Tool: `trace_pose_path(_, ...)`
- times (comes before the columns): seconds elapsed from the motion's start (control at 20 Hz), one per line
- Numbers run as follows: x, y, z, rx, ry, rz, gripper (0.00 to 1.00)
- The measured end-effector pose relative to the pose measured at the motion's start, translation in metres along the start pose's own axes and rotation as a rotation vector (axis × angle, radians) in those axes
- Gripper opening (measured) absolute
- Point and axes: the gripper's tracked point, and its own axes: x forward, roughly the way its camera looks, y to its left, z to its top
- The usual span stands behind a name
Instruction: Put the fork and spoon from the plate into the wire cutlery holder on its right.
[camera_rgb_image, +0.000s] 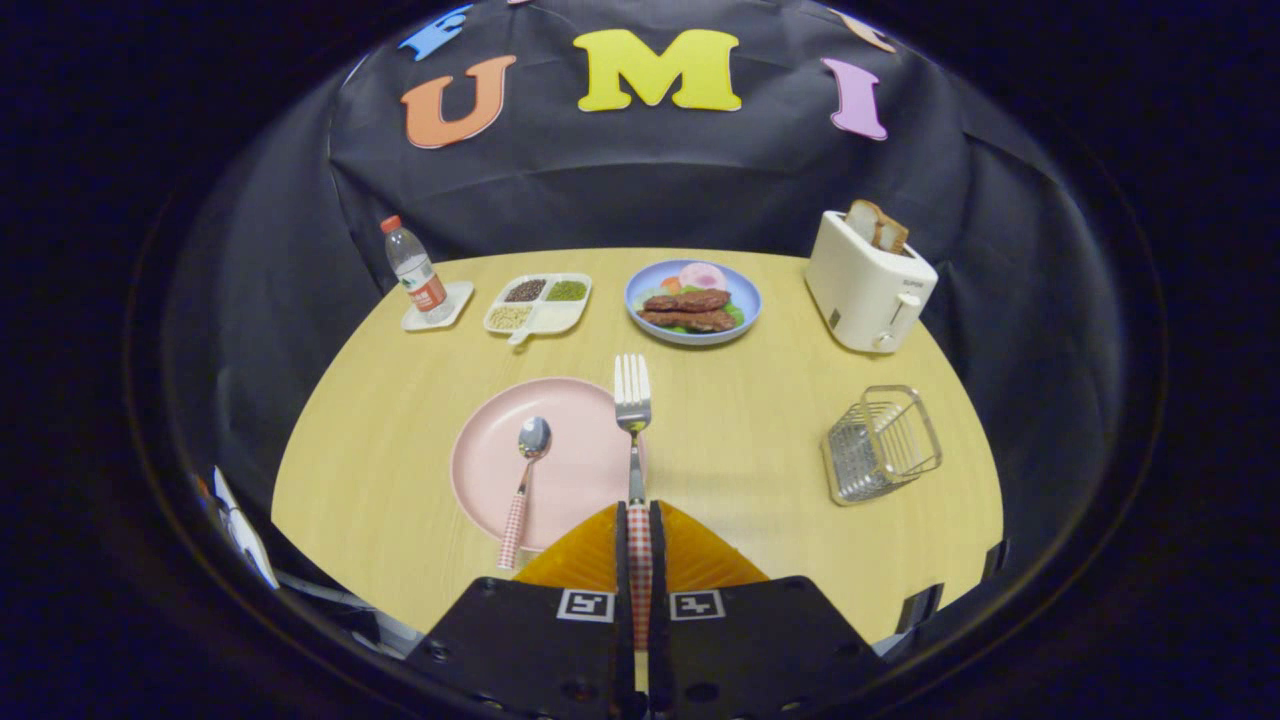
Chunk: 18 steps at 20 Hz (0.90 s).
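My gripper (638, 512) is shut on the checked handle of the fork (632, 400), both fingers pressing on it. The fork points straight ahead, its tines raised over the right rim of the pink plate (570, 470). The spoon (527, 470), with the same red-and-white checked handle, lies on the plate to the left of my fingers, bowl away from me and handle end overhanging the near rim. The wire cutlery holder (882, 444) stands on the wooden table well to the right of the plate and holds nothing.
Beyond the plate sit a blue plate of food (693, 301), a white divided tray of grains (538, 302) and a water bottle (415, 270) on a small white coaster. A white toaster (868, 280) with bread slices stands behind the holder at the table's far right.
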Motion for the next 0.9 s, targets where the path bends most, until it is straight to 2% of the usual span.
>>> trace_pose_path(0.45, -0.031, -0.138, 0.017, 0.004, 0.008, -0.084, 0.05)
trace_pose_path(0.55, -0.032, -0.161, 0.017, 0.018, 0.029, -0.079, 0.05)
trace_pose_path(0.7, -0.027, -0.189, 0.009, 0.025, 0.099, -0.087, 0.05)
trace_pose_path(0.9, -0.025, -0.202, -0.003, 0.039, 0.257, -0.035, 0.05)
